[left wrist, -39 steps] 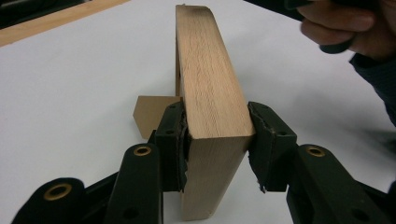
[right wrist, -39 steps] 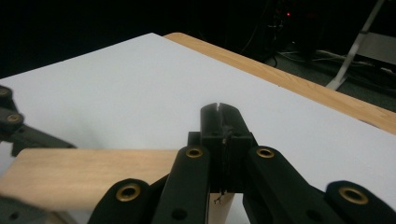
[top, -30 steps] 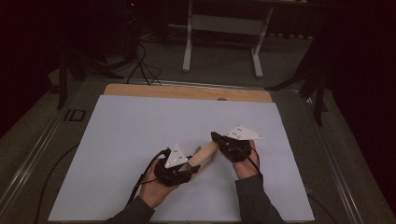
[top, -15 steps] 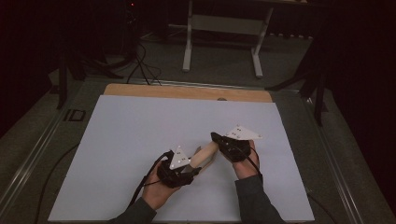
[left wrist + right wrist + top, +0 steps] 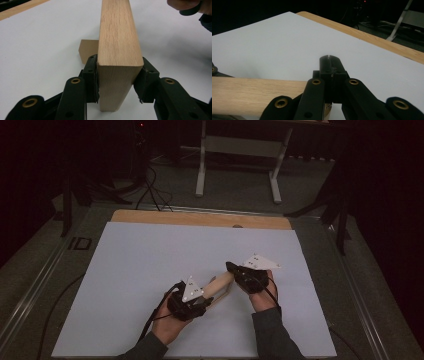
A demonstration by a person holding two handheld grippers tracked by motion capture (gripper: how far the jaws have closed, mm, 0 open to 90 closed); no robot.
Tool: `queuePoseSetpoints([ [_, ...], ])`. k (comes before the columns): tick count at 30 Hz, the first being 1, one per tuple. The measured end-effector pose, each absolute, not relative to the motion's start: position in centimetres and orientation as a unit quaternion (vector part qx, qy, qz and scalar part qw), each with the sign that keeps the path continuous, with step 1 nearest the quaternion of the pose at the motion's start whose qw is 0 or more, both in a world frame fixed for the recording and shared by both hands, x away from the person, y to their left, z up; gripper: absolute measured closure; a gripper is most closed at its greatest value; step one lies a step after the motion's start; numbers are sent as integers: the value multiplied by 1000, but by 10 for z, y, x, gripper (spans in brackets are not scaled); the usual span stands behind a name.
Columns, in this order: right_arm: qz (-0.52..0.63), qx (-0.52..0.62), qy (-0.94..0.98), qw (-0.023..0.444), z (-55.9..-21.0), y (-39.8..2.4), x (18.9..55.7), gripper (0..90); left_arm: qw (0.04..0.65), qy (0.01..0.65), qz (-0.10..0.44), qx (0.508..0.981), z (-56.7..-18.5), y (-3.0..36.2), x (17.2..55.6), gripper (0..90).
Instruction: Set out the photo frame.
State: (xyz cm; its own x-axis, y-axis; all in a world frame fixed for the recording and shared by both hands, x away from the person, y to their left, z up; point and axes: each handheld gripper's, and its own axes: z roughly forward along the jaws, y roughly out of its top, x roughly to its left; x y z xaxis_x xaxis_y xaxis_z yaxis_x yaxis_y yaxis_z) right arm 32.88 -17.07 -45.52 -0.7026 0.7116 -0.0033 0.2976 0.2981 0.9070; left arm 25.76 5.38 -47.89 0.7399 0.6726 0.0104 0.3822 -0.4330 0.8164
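A long light wooden block (image 5: pixel 220 282) lies slantwise between my two grippers, over the white sheet. My left gripper (image 5: pixel 196 301) is shut on its near end; in the left gripper view both pads press the sides of the block (image 5: pixel 117 50), with the gripper (image 5: pixel 117 87) midway across it. A smaller wooden piece (image 5: pixel 87 50) sits just behind the left jaw. My right gripper (image 5: pixel 232 269) is at the block's far end. In the right gripper view its jaws (image 5: pixel 329 61) are pressed together above the block (image 5: pixel 257 92), with nothing between the pads.
The white sheet (image 5: pixel 150 265) covers most of the table, with a bare wooden strip (image 5: pixel 200 217) along the far edge. A metal stand (image 5: pixel 240 150) is on the floor beyond. The person's right hand (image 5: pixel 192 6) shows at the top right of the left gripper view.
My left gripper has shifted slightly right and toward the person with the block's end in it. The right gripper has stayed put.
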Motion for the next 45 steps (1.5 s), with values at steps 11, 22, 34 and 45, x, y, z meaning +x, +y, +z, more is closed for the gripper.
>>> queuePoseSetpoints([
  [11, 495, 326, 779, 206, -455, -171, 329, 897, 422, 330, 182, 825, -478, 61, 262, 588],
  [22, 492, 329, 780, 202, -454, -170, 329, 897, 421, 342, 188, 819, -478, 68, 267, 581],
  [34, 490, 327, 783, 200, -453, -168, 328, 897, 421, 359, 202, 808, -475, 77, 272, 561],
  [45, 487, 327, 786, 196, -453, -168, 328, 897, 420, 377, 222, 795, -476, 81, 275, 553],
])
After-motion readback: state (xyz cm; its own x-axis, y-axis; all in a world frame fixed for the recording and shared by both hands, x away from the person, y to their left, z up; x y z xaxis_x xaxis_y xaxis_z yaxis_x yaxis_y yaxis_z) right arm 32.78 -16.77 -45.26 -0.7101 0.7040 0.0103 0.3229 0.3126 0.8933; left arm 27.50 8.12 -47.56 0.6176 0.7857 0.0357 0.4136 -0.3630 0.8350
